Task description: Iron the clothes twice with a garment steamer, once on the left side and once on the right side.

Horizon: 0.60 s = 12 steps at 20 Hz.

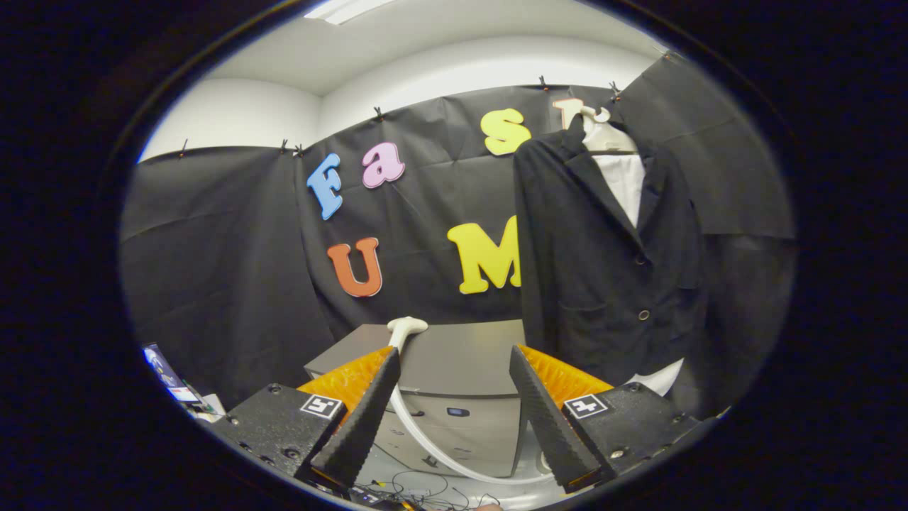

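Two fingers of the tool (454, 397) are standing wide apart, holding nothing. Beyond the left finger, the white steamer head (406, 328) is resting on the grey worktop (461, 355), maybe standing upright. Farther right, the dark jacket (603, 262) is hanging on a hanger (604, 135).

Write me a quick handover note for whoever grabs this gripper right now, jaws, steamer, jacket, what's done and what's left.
Gripper: jaws open, holding nothing.
Steamer head: rests on the grey cabinet, just ahead of the fingers, nearer the left one. Its white hose loops down the cabinet front between the fingers.
Black jacket: hangs on a hanger over a white shirt, beyond the right finger, buttoned at the front.
Done: nothing evident; the steamer is not picked up.
Left: grasp the steamer head, pass it down the jacket's left side, then the right side.
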{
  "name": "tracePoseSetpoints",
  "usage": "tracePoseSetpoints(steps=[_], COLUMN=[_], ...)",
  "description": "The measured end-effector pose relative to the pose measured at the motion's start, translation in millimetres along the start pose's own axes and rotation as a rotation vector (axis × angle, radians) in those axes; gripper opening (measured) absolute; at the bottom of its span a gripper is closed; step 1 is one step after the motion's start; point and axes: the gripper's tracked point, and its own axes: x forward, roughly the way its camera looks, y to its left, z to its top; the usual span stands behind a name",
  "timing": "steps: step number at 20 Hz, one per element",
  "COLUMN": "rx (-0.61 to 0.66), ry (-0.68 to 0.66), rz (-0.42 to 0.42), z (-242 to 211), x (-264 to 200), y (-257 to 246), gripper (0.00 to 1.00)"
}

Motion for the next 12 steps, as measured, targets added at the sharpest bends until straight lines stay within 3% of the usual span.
tracePoseSetpoints(steps=[8, 12], rx=[0.016, -0.005], ry=[0.192, 0.29], rz=[0.224, 0.264], z=[-32, -41], x=[123, 190], y=[77, 103], gripper=[0.98, 0.99])
